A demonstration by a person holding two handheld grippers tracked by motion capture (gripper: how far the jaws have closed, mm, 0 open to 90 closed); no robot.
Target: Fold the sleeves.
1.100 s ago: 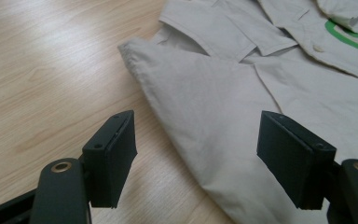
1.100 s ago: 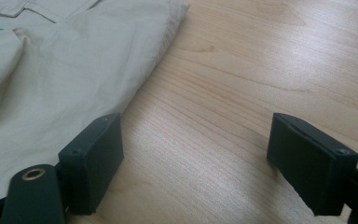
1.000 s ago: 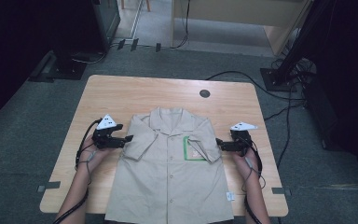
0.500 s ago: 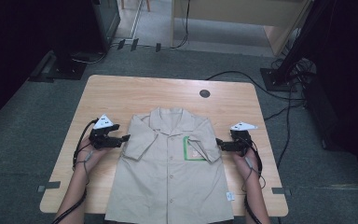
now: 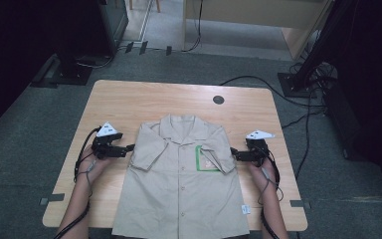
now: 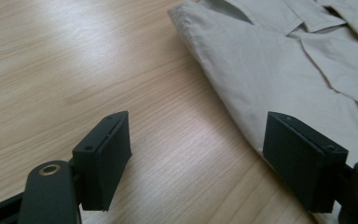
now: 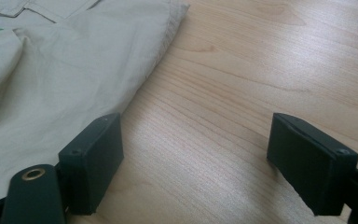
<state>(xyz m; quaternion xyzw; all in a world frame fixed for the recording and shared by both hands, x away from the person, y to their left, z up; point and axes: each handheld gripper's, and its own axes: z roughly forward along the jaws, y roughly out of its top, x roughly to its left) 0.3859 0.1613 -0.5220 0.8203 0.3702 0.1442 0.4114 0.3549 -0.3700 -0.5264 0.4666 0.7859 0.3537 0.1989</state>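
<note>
A beige short-sleeved shirt (image 5: 181, 184) lies flat and buttoned on the wooden table (image 5: 129, 104), collar away from the person, with a green-edged chest pocket (image 5: 206, 159). My left gripper (image 5: 128, 148) lies low beside the shirt's left sleeve (image 6: 261, 79). Its jaws have just been opening and stand wide, with bare wood between them and the sleeve's edge by the right jaw. My right gripper (image 5: 234, 153) rests by the other sleeve (image 7: 74, 70), open. In the right gripper view its left jaw is at the sleeve's edge, and wood shows between the jaws.
A round cable hole (image 5: 218, 99) sits in the table's far side. A small white tag (image 5: 245, 209) hangs at the shirt's lower right hem. Cables (image 5: 298, 119) trail over the grey floor to the right, and a dark stand (image 5: 74, 69) is at the back left.
My left gripper has slid a little to the left, away from the sleeve. The right gripper and the shirt have stayed put.
</note>
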